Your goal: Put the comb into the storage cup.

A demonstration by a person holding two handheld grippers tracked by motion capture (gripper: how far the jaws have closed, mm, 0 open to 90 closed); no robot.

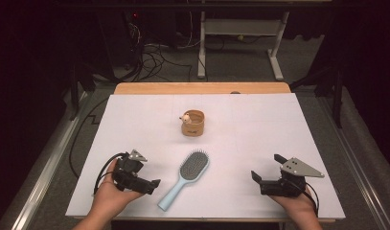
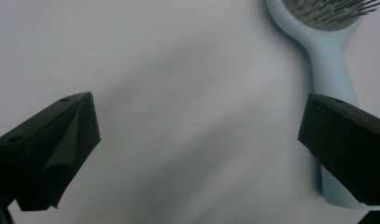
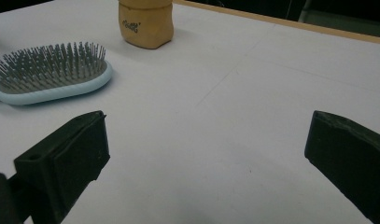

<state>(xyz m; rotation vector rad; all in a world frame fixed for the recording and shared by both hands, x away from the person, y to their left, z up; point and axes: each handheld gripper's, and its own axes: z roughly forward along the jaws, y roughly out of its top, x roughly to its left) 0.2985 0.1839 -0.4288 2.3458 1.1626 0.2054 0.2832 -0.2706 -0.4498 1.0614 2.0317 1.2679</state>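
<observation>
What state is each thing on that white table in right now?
Hairbrush: lying flat, bristles up, untouched.
Tan cup: upright, standing apart from the brush; a small figure sits at its rim.
Left tongs: open, empty, pointed at the brush handle.
Right tongs: open, empty.

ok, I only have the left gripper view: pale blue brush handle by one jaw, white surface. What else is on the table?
Observer: One more thing, a tan cup-like holder with a small figure on its rim, standing beyond the hairbrush toward the table's far side.
Operator: Where's the other hand-held gripper?
Observer: The right hand-held gripper is at the near right of the white table, well apart from the brush, jaws open with nothing between them.
Operator: Which way does the brush point?
Observer: It lies diagonally, bristles up, head toward the holder and handle end toward the near edge, just right of the left hand-held gripper, whose jaws are also open.
</observation>
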